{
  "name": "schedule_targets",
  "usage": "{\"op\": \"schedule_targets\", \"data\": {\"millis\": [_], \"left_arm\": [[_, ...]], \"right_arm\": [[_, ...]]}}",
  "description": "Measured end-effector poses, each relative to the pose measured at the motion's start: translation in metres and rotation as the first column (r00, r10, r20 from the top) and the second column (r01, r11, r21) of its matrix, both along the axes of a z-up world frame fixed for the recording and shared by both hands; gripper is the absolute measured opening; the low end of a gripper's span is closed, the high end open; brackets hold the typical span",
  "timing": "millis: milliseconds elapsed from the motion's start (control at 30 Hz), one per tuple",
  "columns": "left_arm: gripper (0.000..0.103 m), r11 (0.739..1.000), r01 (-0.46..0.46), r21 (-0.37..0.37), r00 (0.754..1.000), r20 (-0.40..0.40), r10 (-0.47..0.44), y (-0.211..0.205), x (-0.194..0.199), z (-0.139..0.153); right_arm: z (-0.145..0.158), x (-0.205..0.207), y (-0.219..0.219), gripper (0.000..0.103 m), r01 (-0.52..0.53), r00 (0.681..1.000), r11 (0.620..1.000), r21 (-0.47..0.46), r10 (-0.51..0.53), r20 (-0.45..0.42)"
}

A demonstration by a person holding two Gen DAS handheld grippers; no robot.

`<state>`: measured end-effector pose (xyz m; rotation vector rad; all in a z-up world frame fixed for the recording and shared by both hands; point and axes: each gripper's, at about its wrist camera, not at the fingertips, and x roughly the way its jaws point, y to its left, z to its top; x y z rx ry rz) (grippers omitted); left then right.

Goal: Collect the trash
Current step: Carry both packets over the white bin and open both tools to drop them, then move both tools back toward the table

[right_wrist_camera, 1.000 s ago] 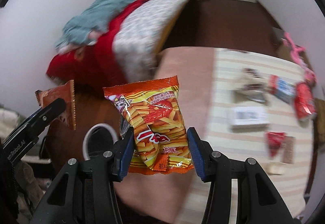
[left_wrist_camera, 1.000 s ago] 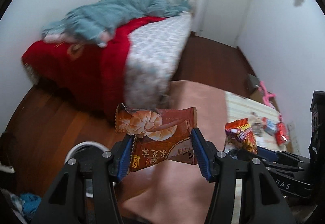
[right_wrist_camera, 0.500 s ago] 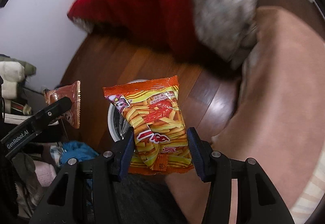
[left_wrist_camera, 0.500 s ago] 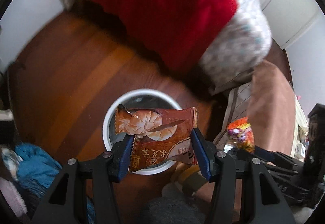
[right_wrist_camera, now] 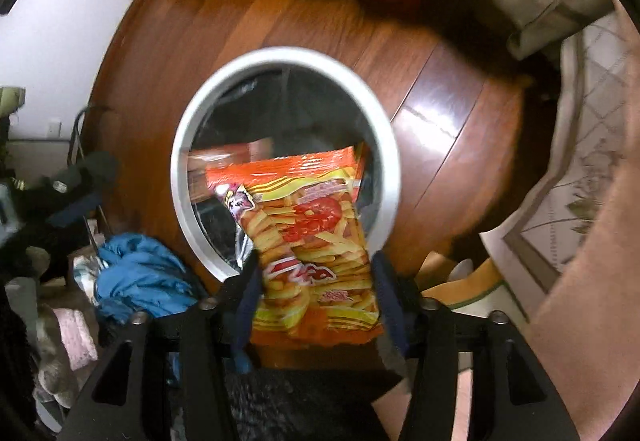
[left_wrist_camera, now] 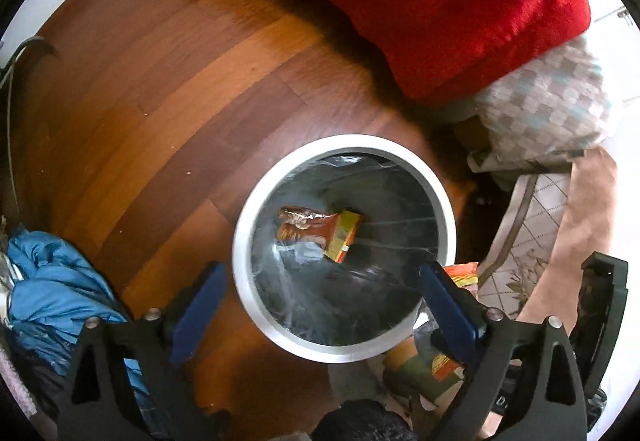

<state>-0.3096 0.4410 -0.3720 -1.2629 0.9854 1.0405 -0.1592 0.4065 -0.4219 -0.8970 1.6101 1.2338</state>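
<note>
The left gripper (left_wrist_camera: 320,305) hangs over the white bin (left_wrist_camera: 244,241), jaws just opened wide, nothing between them; one brown wrapper (left_wrist_camera: 304,227) lies at the bin's bottom beside one yellow box (left_wrist_camera: 346,237). The right gripper (right_wrist_camera: 316,291) has one chip bag (right_wrist_camera: 312,241) between jaws just opening, above the bin's near rim; best let go farther over the middle.

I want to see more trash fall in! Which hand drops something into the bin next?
Likely the right. The right gripper has the orange chip bag between its opening jaws above the trash bin. The left gripper is open and empty.
</note>
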Motion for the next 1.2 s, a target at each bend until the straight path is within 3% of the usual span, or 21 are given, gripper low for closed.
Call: {"op": "schedule_targets", "data": {"millis": [133, 300, 433, 567, 667, 1033, 1200], "left_arm": [[0.098, 0.998, -0.014, 0.055, 0.998, -0.054, 0.017, -0.01, -0.009, 0.01], [0.098, 0.994, -0.017, 0.104, 0.994, -0.104, 0.028, -0.025, -0.018, 0.016], [0.098, 0.99, -0.008, 0.143, 0.99, -0.139, 0.028, -0.04, -0.017, 0.028], [0.098, 0.985, 0.017, 0.172, 0.984, -0.176, 0.014, -0.052, -0.009, 0.039], [0.098, 0.982, 0.028, 0.186, 0.983, -0.186, 0.007, -0.06, -0.006, 0.047], [0.098, 0.971, 0.036, 0.236, 0.984, -0.18, 0.007, -0.078, -0.003, 0.078], [0.098, 0.957, 0.043, 0.288, 0.985, -0.174, 0.008, -0.089, -0.002, 0.109]], "right_arm": [[-0.003, -0.01, -0.002, 0.093, -0.036, 0.998, 0.999, 0.012, 0.037, -0.05], [0.014, -0.006, -0.008, 0.103, -0.054, 0.997, 0.997, 0.049, 0.056, -0.05], [0.033, 0.001, -0.014, 0.103, -0.09, 0.994, 0.992, 0.086, 0.084, 0.075], [0.048, 0.003, -0.018, 0.103, -0.142, 0.967, 0.984, 0.105, 0.115, 0.228], [0.056, 0.003, -0.021, 0.103, -0.165, 0.952, 0.979, 0.116, 0.127, 0.28], [0.087, 0.004, -0.034, 0.103, -0.14, 0.958, 0.976, 0.169, 0.09, 0.273], [0.114, 0.007, -0.043, 0.103, -0.123, 0.963, 0.968, 0.216, 0.064, 0.263]]}}
